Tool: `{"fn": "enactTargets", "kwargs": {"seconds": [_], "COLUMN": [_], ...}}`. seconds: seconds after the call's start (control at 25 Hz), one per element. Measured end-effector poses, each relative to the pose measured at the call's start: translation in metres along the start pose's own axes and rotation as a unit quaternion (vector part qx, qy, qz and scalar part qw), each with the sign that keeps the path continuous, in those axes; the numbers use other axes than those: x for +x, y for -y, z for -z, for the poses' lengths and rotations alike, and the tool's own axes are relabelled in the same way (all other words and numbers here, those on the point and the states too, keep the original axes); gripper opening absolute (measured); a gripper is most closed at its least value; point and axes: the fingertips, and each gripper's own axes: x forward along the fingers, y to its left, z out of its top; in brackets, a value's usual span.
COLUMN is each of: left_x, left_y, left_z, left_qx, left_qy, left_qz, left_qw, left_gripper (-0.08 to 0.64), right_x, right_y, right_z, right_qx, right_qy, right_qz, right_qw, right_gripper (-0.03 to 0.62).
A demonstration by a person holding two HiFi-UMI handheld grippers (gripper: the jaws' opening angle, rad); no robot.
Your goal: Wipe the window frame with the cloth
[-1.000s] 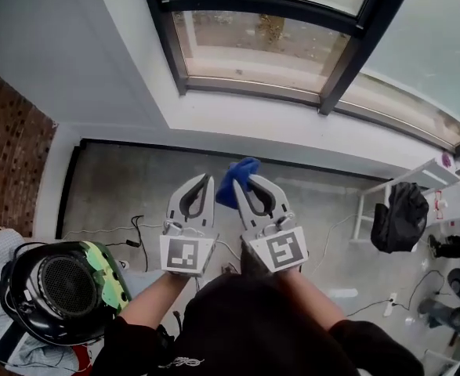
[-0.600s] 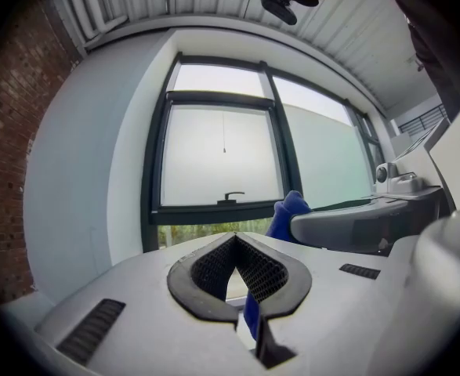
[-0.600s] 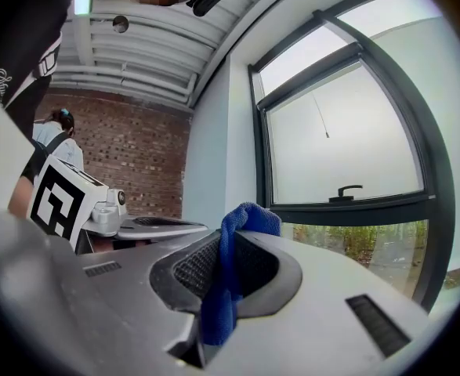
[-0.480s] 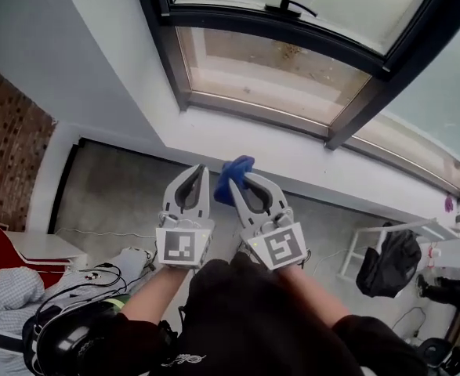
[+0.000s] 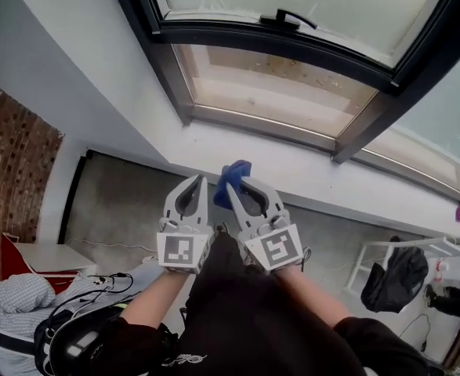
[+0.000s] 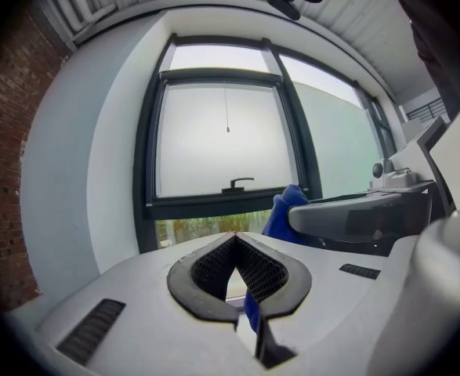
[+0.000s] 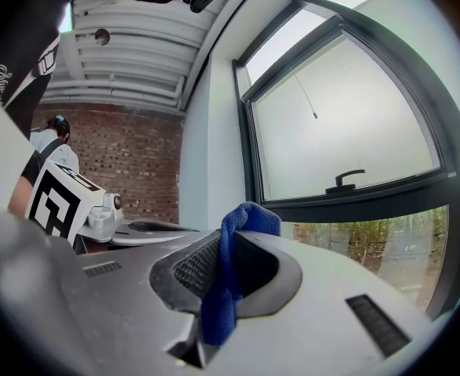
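- Head view shows the window frame (image 5: 249, 39) larger and closer than a second ago. The person has stepped in toward it, and both tongs have come up with them to sit just below its bottom bar.
- The right tongs (image 5: 240, 182) pinch the blue cloth (image 5: 231, 180). The right gripper view shows the fabric clamped between the jaws, with a fold standing up past the tips toward the frame.
- The cloth now hangs over the white sill (image 5: 308, 167) under the frame and appears to be short of the dark metal. Wiping looks not yet begun; this is the end of the approach, and a short reach up to the bottom bar is what remains.
- The left tongs (image 5: 197, 182) are pressed together on nothing, just beside the right tongs and equally near the frame. The blue glimpsed past them in the left gripper view is the other tongs' cloth.
- A black handle (image 5: 288, 18) juts from the frame's upper bar. A brick wall (image 5: 10, 171) lies left of the frame, and far below it are a grey floor (image 5: 120, 202), a dark helmet-like thing (image 5: 77, 345) and a rack with a black bag (image 5: 392, 279).
- Nothing stands between cloth and frame. The handle would snag a pass along the upper bar, and the idle left tongs could crowd a sideways stroke.
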Motion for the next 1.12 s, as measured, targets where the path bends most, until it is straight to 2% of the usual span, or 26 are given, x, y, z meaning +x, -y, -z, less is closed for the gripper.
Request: {"fn": "enactTargets", "kwargs": {"seconds": [0.32, 0.56, 0.8, 0.96, 1.12], "left_x": [0.064, 0.129, 0.192, 0.224, 0.250], "left_y": [-0.051, -0.127, -0.207, -0.253, -0.282], "left_z": [0.011, 0.022, 0.030, 0.037, 0.054], "left_qx": [-0.010, -0.015, -0.002, -0.003, 0.003], "left_qy": [0.003, 0.004, -0.010, -0.014, -0.036], "left_qz": [-0.016, -0.022, -0.012, -0.013, -0.006], "left_qw": [0.9998, 0.9996, 0.9999, 0.9998, 0.9993], "left_gripper": [0.003, 0.003, 0.003, 0.003, 0.003], "right_x": [0.070, 0.171, 0.281, 0.339, 0.383], "right_y": [0.041, 0.067, 0.094, 0.111, 0.125], "right_z": [0.026, 0.042, 0.057, 0.070, 0.083], "right_qx": [0.010, 0.010, 0.061, 0.054, 0.047], "right_qy": [-0.026, -0.037, -0.054, -0.060, -0.056], "right_qz": [-0.011, -0.017, -0.007, 0.003, 0.017], "right_qw": [1.000, 0.999, 0.997, 0.997, 0.997], "right_gripper": [0.034, 0.034, 0.034, 0.034, 0.034]}}
